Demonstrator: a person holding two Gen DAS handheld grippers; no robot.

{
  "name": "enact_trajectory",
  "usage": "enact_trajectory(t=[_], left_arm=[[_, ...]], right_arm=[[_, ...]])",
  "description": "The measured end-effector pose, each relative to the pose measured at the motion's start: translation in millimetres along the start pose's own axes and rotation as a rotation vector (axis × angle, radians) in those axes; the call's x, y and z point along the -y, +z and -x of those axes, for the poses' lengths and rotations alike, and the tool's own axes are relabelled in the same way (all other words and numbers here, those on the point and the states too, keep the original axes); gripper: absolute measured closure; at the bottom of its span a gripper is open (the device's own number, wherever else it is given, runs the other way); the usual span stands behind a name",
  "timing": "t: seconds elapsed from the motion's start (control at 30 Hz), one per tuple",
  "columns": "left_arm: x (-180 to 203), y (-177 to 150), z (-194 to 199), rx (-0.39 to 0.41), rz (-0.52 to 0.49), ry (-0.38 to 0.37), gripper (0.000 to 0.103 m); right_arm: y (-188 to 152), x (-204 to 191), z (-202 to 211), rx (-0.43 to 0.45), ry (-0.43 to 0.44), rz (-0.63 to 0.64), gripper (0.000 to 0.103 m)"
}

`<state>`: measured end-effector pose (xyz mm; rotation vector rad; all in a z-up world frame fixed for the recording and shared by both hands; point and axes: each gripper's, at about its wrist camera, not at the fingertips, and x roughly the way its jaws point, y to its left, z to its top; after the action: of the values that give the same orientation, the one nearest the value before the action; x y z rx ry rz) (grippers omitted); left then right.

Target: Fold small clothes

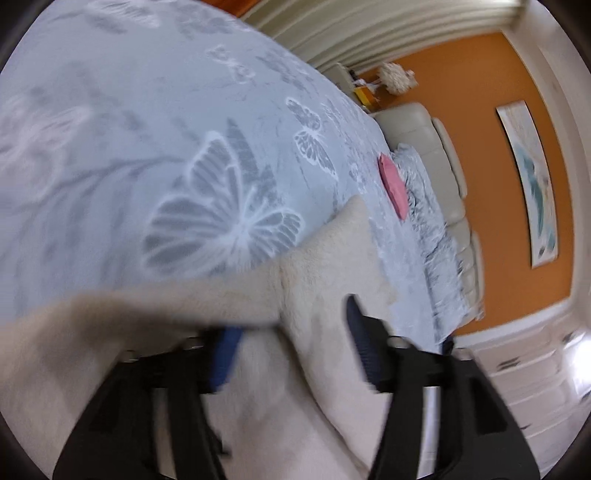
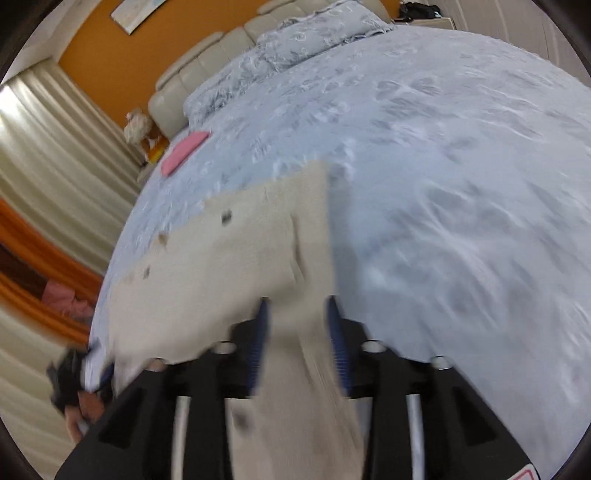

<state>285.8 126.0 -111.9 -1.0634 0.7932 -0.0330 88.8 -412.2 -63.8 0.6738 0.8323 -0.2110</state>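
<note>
The bed cover (image 1: 129,155), pale blue with grey butterflies, is filling most of both frames, and the cream garment (image 2: 240,254) is lying on it, spreading from the centre of the right wrist view down to its lower edge. In the left wrist view the same cloth is crossing the lower half of the frame, one flap rising toward the centre.

The right gripper (image 2: 298,314) is reaching in from the bottom edge, tilted over the bed, its blue-padded fingers (image 2: 339,350) sitting on either side of a band of the cream fabric; motion blur is making it impossible to tell whether they are pinching it. The left gripper (image 1: 291,332) is coming up from the lower edge with its jaws standing apart, cloth bunched between them and draped over the left pad.

A folded pink cloth (image 2: 183,152) is resting near the pillows (image 2: 314,33), well apart from the garment, in the upper left of the right view.

No writing is readable.
</note>
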Motion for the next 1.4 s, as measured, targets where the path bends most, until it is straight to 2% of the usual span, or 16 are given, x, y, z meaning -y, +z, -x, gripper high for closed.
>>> enact_trajectory(t=[0.03,0.13,0.23,0.37,0.47,0.53,0.6,0.7,0.73,0.77,0.8,0.83,0.9,1.07,1.2,1.4], left_arm=[[-2.8,-1.4,13.5,-0.026,0.006,0.006,0.032],[-14.8,-2.4,60.1,-0.125,-0.06,0.073,0.03],[-36.8,-6.3,112.5,-0.179,-0.139,0.159,0.019],[-72.8,-18.6,166.1,-0.241,-0.225,0.318,0.016],[-95.2,-28.8,169.2,-0.341,-0.158,0.291,0.014],[-102.5,-38.1,162.0,-0.385,-0.107,0.237,0.012],[-99.2,-45.0,158.0,-0.364,-0.129,0.208,0.005],[-90.5,-50.8,151.3,-0.371,-0.158,0.225,0.013],[-88.2,-52.1,150.0,-0.384,-0.155,0.217,0.034],[-86.9,-54.6,145.1,-0.422,-0.14,0.218,0.067],[-87.5,-56.8,140.2,-0.47,-0.11,0.223,0.083],[-87.6,-58.2,138.5,-0.512,-0.069,0.224,0.091],[-76.3,-57.8,149.9,-0.488,-0.051,0.208,0.092],[-30.4,-59.4,206.0,-0.435,-0.182,0.122,0.094],[-30.7,-75.4,238.6,-0.447,-0.197,0.108,0.096],[-57.9,-111.9,268.9,-0.509,-0.194,0.136,0.097]], right_arm=[[-11.3,7.4,15.1,-0.035,-0.003,-0.001,0.054],[-60.3,31.9,54.8,-0.201,0.024,-0.017,0.052],[-109.8,47.3,80.2,-0.343,0.059,-0.051,0.049],[-159.1,41.4,72.6,-0.501,0.161,-0.085,0.047],[-178.1,30.4,58.8,-0.615,0.192,-0.122,0.047],[-176.3,25.4,53.6,-0.616,0.185,-0.16,0.043],[-177.5,18.3,44.4,-0.634,0.178,-0.177,0.043],[-179.2,9.8,36.4,-0.627,0.178,-0.213,0.052],[-179.8,8.0,36.5,-0.62,0.175,-0.214,0.081],[-181.0,10.4,38.8,-0.612,0.174,-0.211,0.094],[-180.0,8.4,41.5,-0.593,0.166,-0.207,0.094],[-176.1,6.1,46.7,-0.563,0.163,-0.194,0.095],[-164.1,0.5,71.0,-0.468,0.2,-0.176,0.096],[-135.9,-12.1,146.3,-0.275,0.215,-0.109,0.096],[-142.9,7.9,179.5,-0.24,0.18,-0.087,0.096],[-185.1,44.6,211.3,-0.265,0.175,-0.121,0.096]])
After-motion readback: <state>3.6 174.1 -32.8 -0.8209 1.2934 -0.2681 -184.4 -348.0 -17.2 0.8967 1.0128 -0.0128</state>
